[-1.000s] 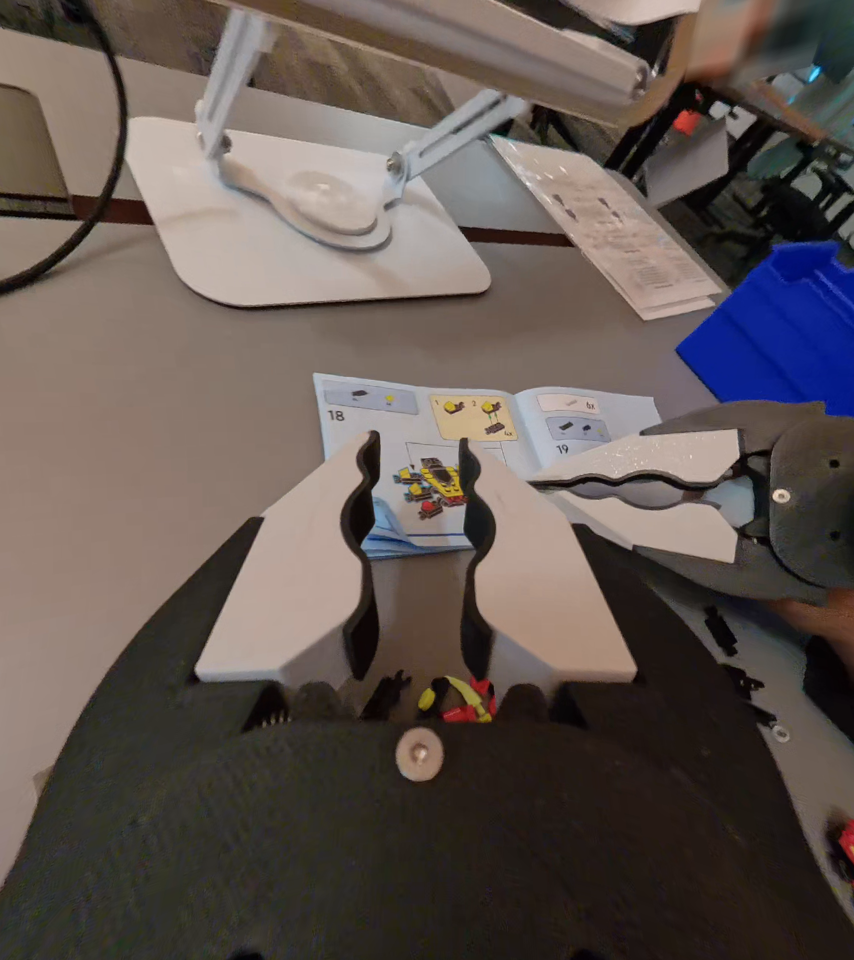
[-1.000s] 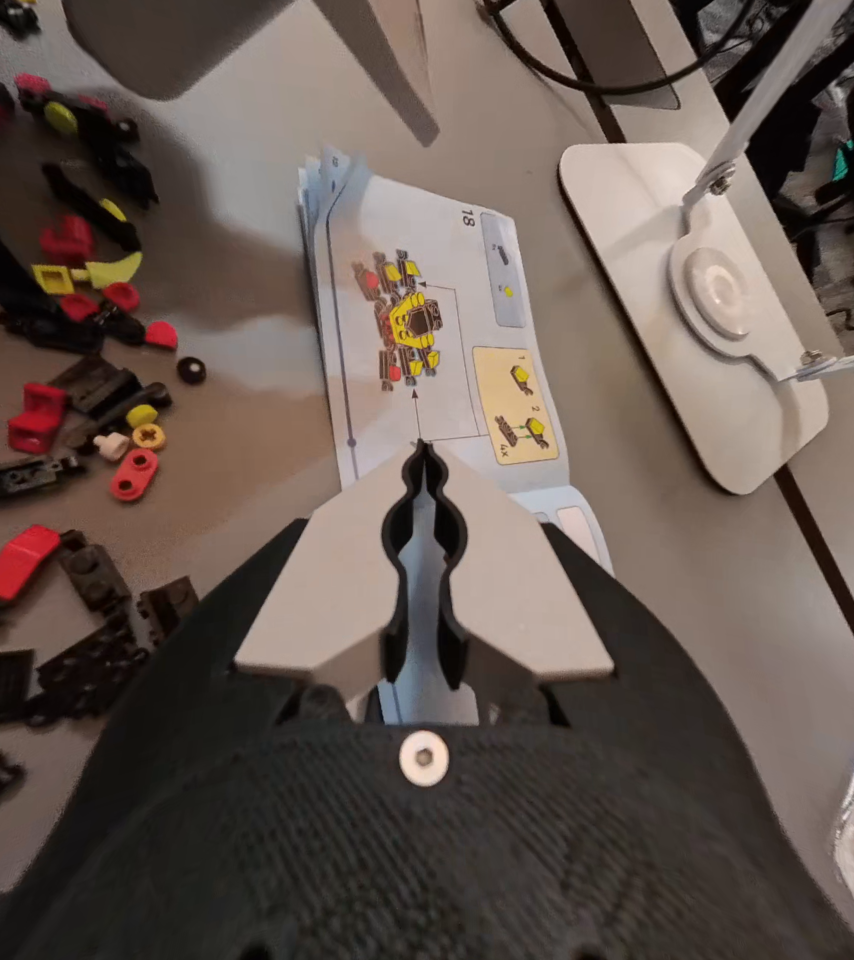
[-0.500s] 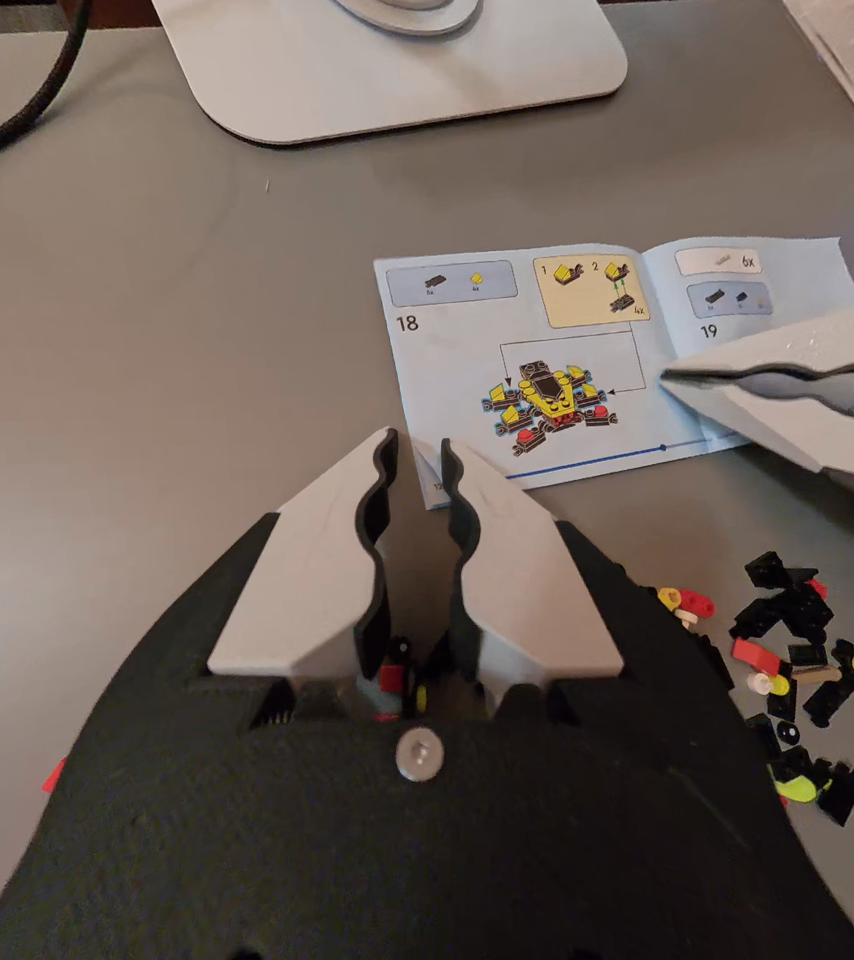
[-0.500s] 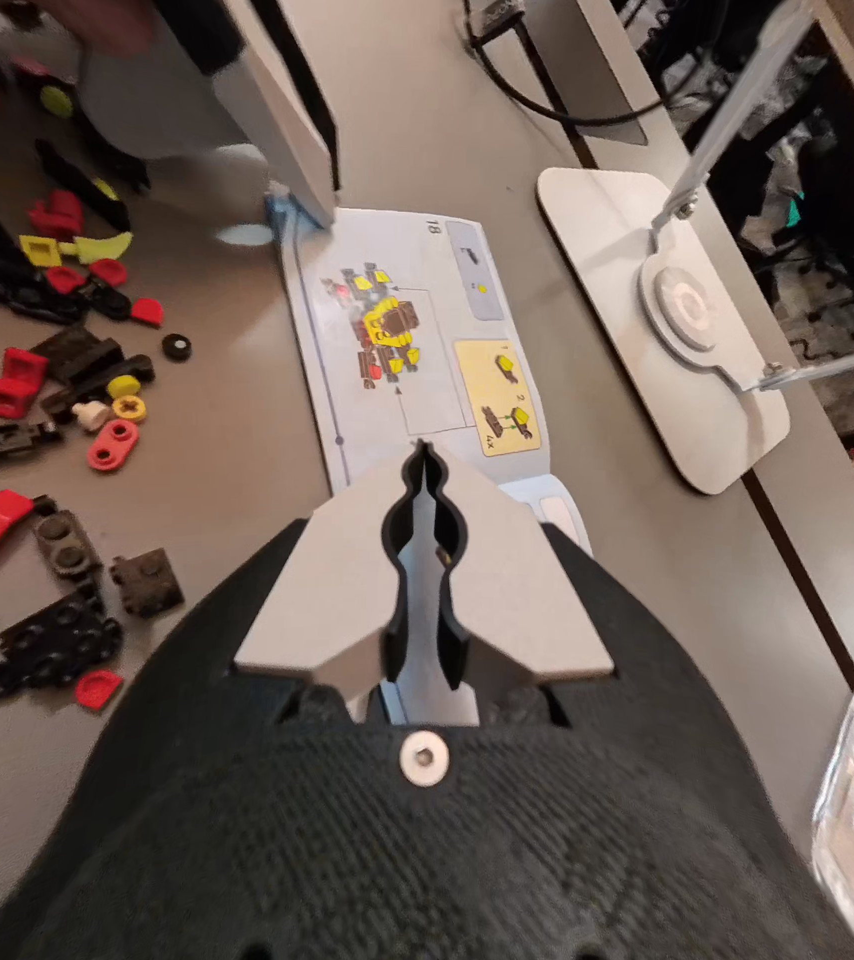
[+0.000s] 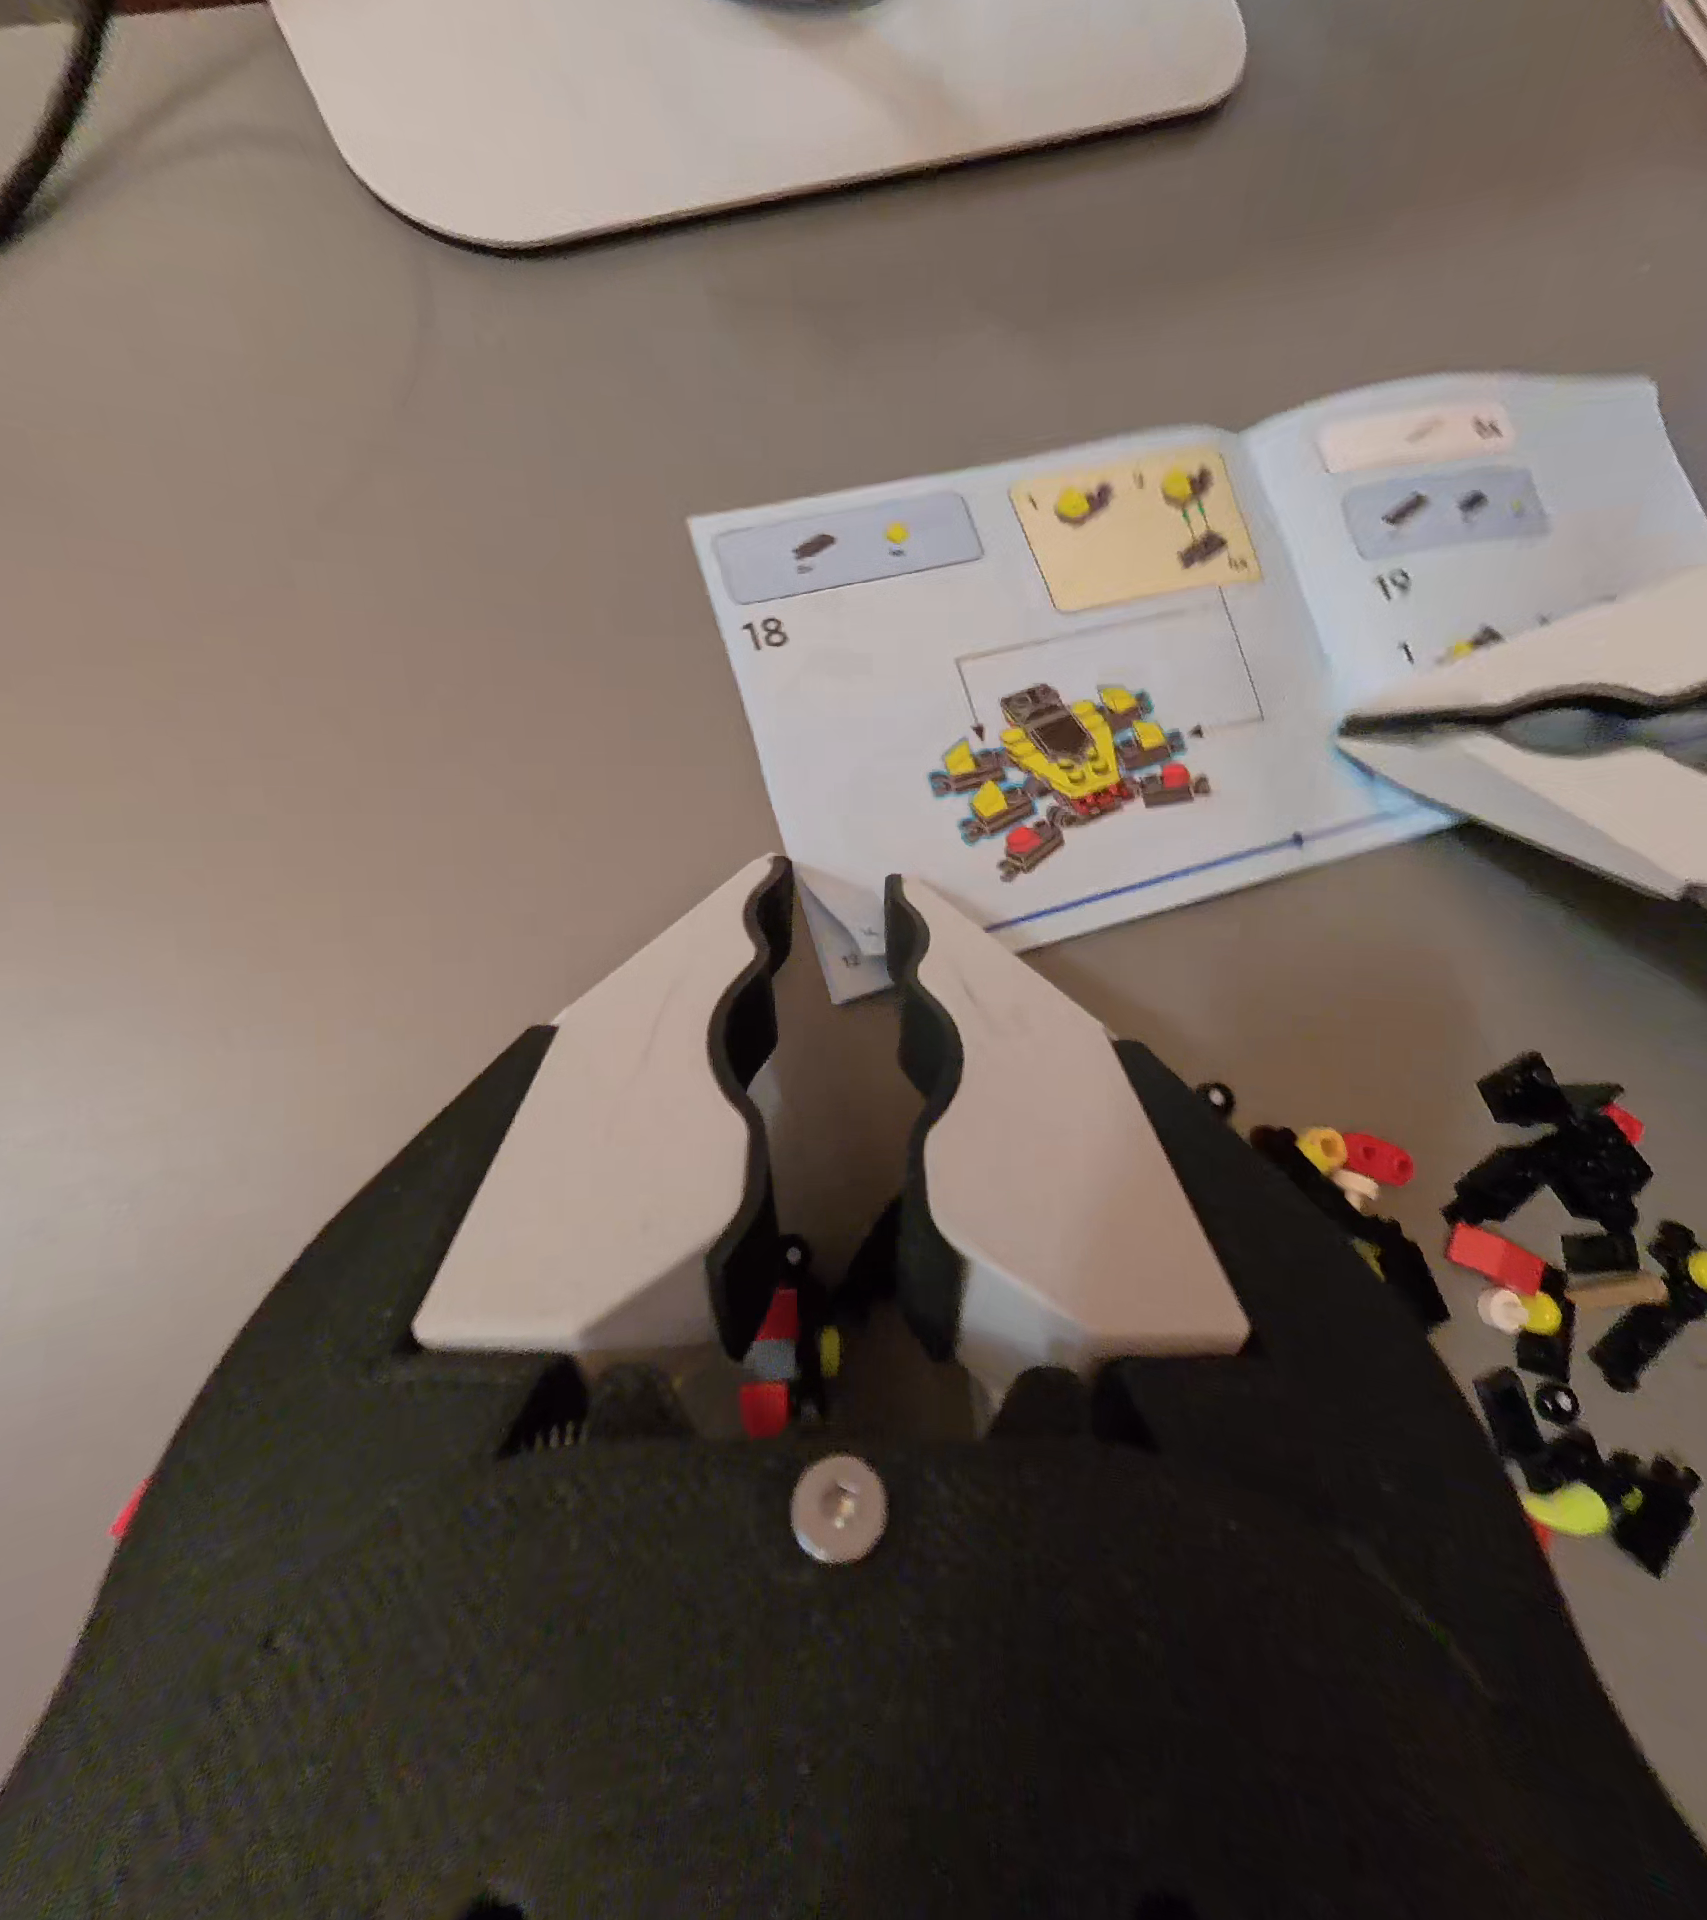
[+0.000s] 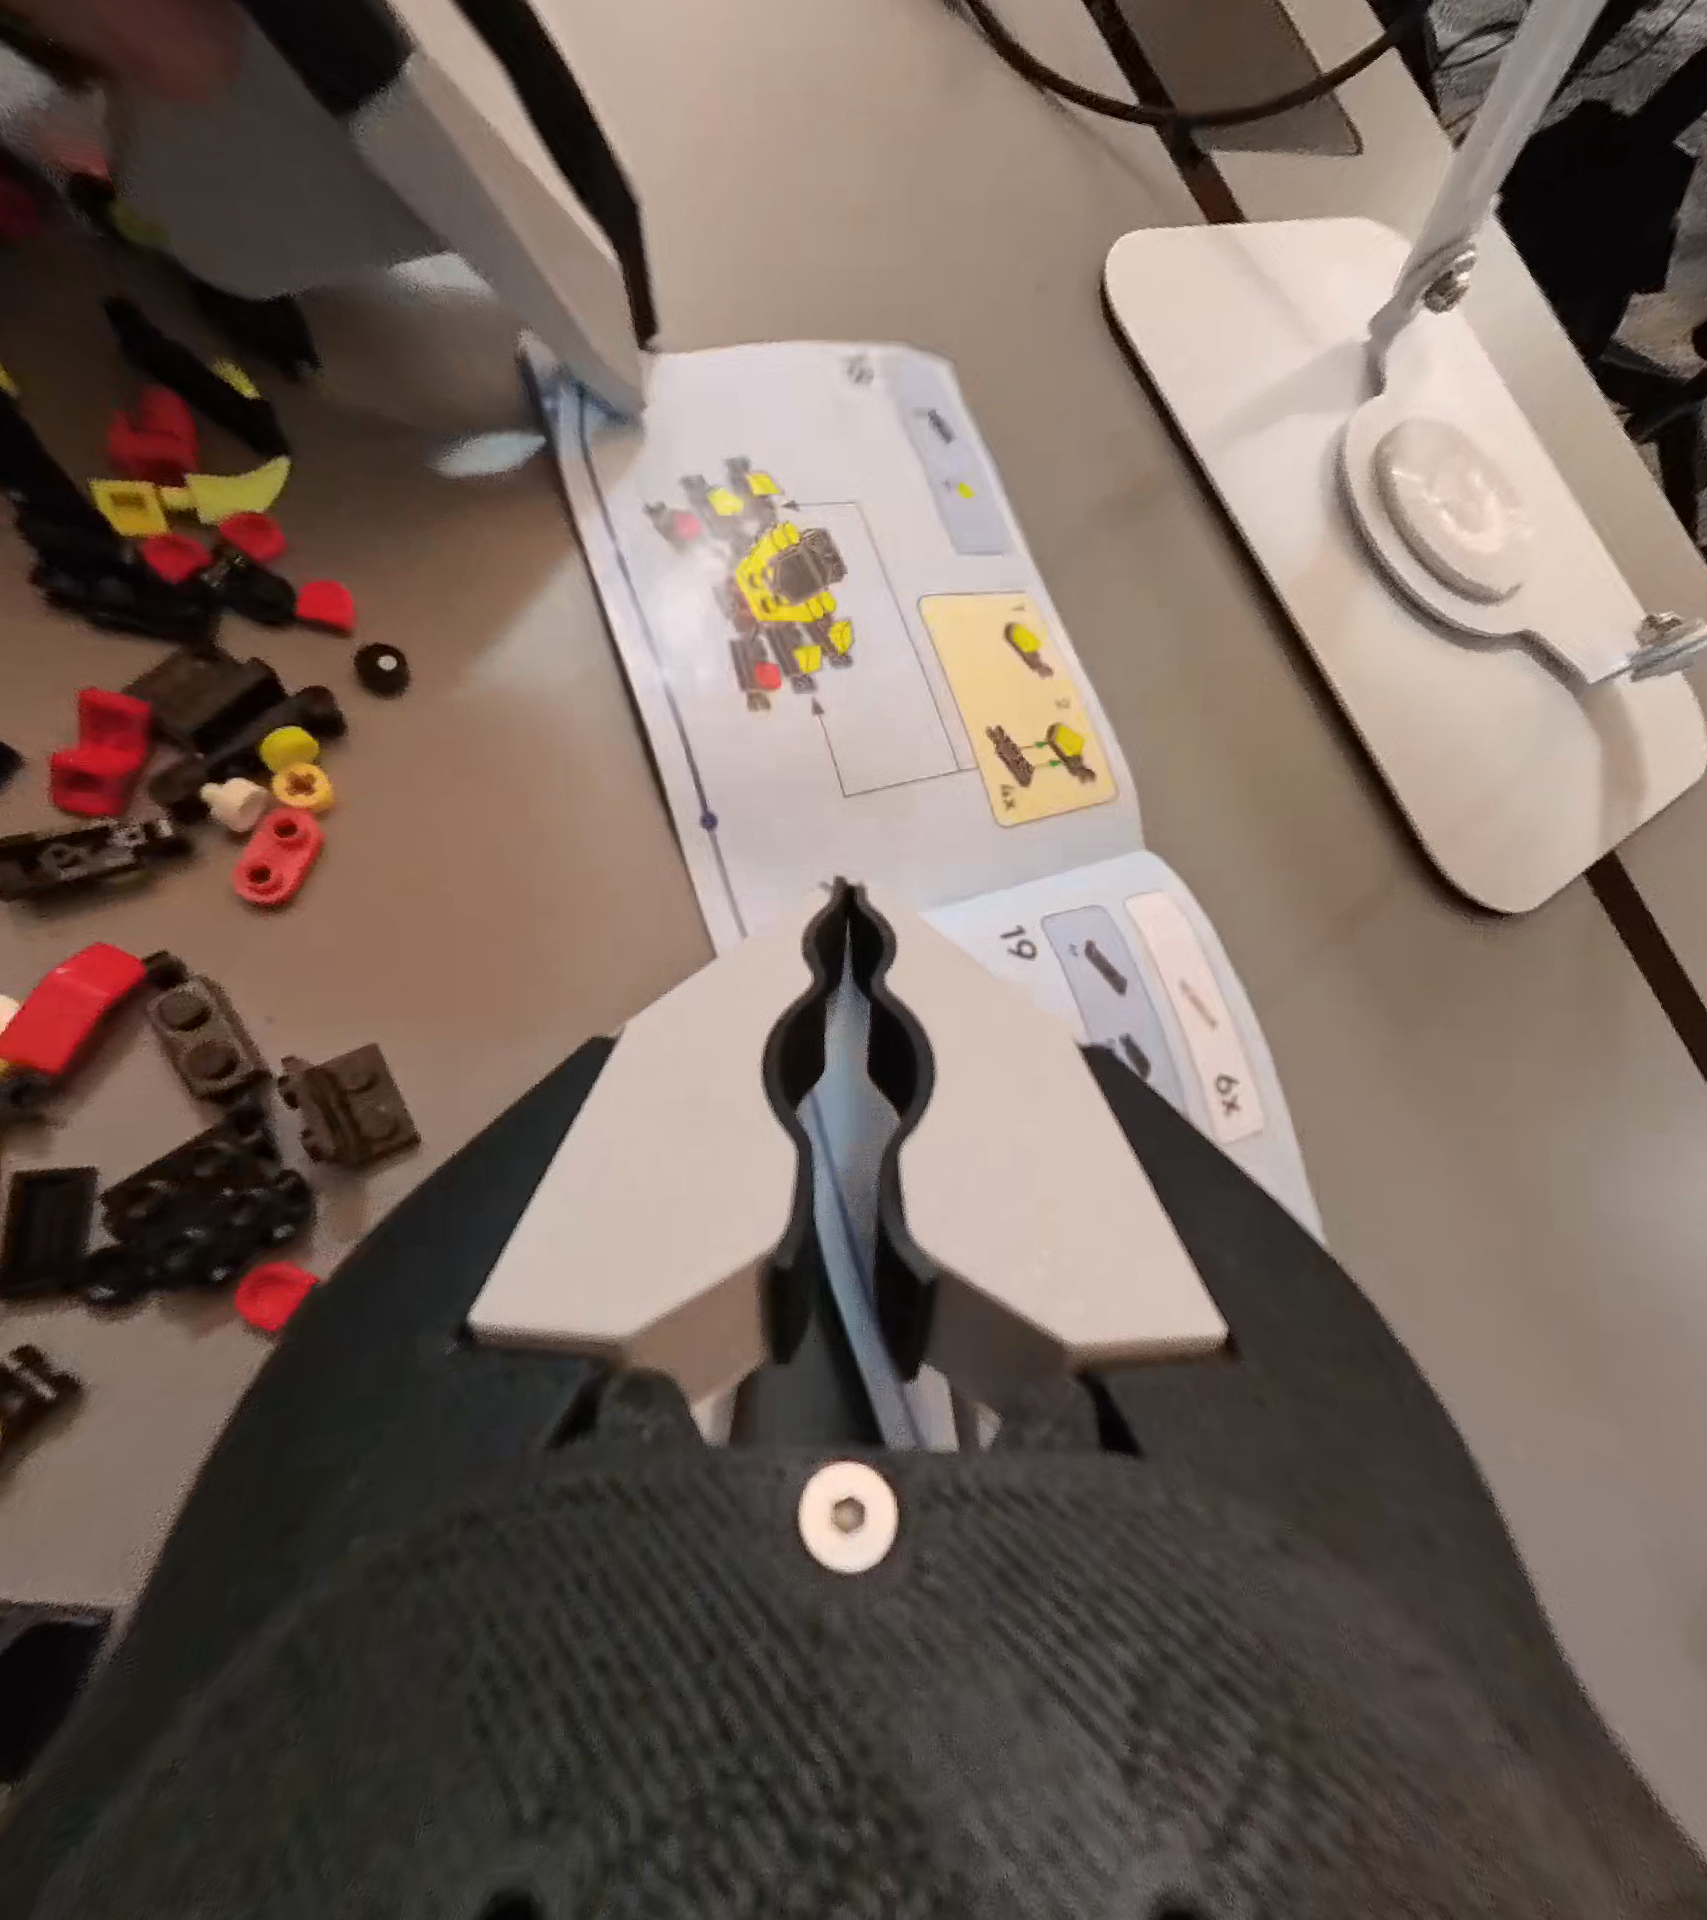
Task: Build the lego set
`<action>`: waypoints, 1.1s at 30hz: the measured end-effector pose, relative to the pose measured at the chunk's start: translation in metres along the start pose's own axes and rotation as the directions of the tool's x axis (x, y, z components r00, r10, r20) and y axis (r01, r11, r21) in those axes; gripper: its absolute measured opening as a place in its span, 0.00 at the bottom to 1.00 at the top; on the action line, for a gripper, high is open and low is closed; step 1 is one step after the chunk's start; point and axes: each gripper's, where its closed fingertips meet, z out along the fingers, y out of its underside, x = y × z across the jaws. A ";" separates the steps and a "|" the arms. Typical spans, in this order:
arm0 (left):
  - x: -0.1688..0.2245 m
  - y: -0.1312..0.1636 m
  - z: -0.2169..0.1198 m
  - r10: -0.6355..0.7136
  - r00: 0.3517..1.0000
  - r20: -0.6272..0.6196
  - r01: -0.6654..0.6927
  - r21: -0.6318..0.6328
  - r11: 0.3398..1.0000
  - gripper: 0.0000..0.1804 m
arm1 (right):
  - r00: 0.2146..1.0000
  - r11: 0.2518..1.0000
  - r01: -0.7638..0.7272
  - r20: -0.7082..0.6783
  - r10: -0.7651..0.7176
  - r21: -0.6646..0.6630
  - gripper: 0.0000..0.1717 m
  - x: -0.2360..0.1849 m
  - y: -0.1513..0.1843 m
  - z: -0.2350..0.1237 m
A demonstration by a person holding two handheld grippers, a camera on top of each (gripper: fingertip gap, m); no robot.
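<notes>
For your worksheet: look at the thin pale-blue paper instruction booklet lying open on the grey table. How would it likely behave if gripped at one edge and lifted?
The thin pale-blue paper instruction booklet would probably flop and sag: its pages already curve at the fold. It looks light, so it should lift easily. Loose corner pages may fan apart.

Pale blue booklet (image 5: 1088, 675), grey table (image 5: 309, 623), black, red, yellow bricks (image 6: 153, 748).

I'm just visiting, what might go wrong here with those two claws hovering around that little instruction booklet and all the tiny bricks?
1. The right gripper looks shut on a page of the instruction booklet; a pull could tear or crease it.
2. The left gripper stands open right at the booklet's corner; pressing there might crumple the loose pages.
3. The loose bricks lie close beside both grippers, so a sideways sweep could scatter them across the grey table.
</notes>
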 end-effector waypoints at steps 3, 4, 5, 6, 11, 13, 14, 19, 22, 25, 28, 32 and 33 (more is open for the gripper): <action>0.010 0.005 -0.003 -0.002 0.999 -0.050 0.000 -0.042 0.999 0.12 | 0.996 0.998 -0.055 -0.070 0.053 -0.021 0.00 0.016 0.006 0.000; 0.011 0.005 -0.004 0.000 0.998 -0.055 -0.003 -0.046 0.999 0.13 | 0.994 0.997 -0.069 -0.085 0.067 -0.020 0.00 0.020 0.008 0.000; 0.011 0.005 -0.004 0.001 0.999 -0.054 -0.003 -0.045 0.999 0.13 | 0.992 0.997 -0.081 -0.094 0.079 -0.016 0.00 0.022 0.008 -0.001; 0.011 0.004 -0.004 -0.002 0.999 -0.051 0.000 -0.040 0.999 0.13 | 0.990 0.996 -0.093 -0.103 0.092 -0.005 0.00 0.025 0.007 -0.003; 0.002 -0.023 -0.020 -0.067 0.997 -0.049 0.072 0.112 0.991 0.14 | 0.962 0.966 -0.211 -0.143 0.233 0.151 0.00 0.041 -0.013 -0.021; -0.004 -0.033 -0.029 -0.091 0.994 -0.053 0.099 0.171 0.980 0.14 | 0.929 0.930 -0.314 -0.138 0.342 0.191 0.00 0.050 -0.015 -0.027; -0.007 -0.035 -0.031 -0.097 0.994 -0.049 0.105 0.187 0.977 0.14 | 0.910 0.909 -0.369 -0.124 0.396 0.195 0.00 0.052 -0.013 -0.029; -0.010 -0.036 -0.033 -0.084 0.996 -0.034 0.089 0.199 0.976 0.14 | 0.856 0.852 -0.481 -0.099 0.508 0.208 0.00 0.062 -0.002 -0.032; -0.009 -0.038 -0.033 -0.065 0.997 -0.030 0.070 0.208 0.976 0.14 | 0.861 0.859 -0.467 -0.115 0.496 0.210 0.01 0.064 -0.002 -0.034; -0.009 -0.040 -0.035 -0.050 0.999 -0.019 0.053 0.223 0.973 0.14 | 0.876 0.875 -0.437 -0.124 0.467 0.210 0.04 0.062 -0.006 -0.035; -0.007 -0.043 -0.038 -0.044 0.999 -0.024 0.049 0.233 0.971 0.14 | 0.890 0.889 -0.406 -0.130 0.437 0.211 0.06 0.059 -0.012 -0.036; -0.004 -0.053 -0.047 -0.021 1.000 -0.005 0.021 0.280 0.960 0.14 | 0.869 0.846 -0.437 -0.102 0.485 0.305 0.08 0.062 -0.029 -0.037; -0.005 -0.056 -0.046 -0.020 1.000 0.012 0.015 0.286 0.958 0.13 | 0.854 0.822 -0.475 -0.061 0.516 0.315 0.08 0.061 -0.036 -0.035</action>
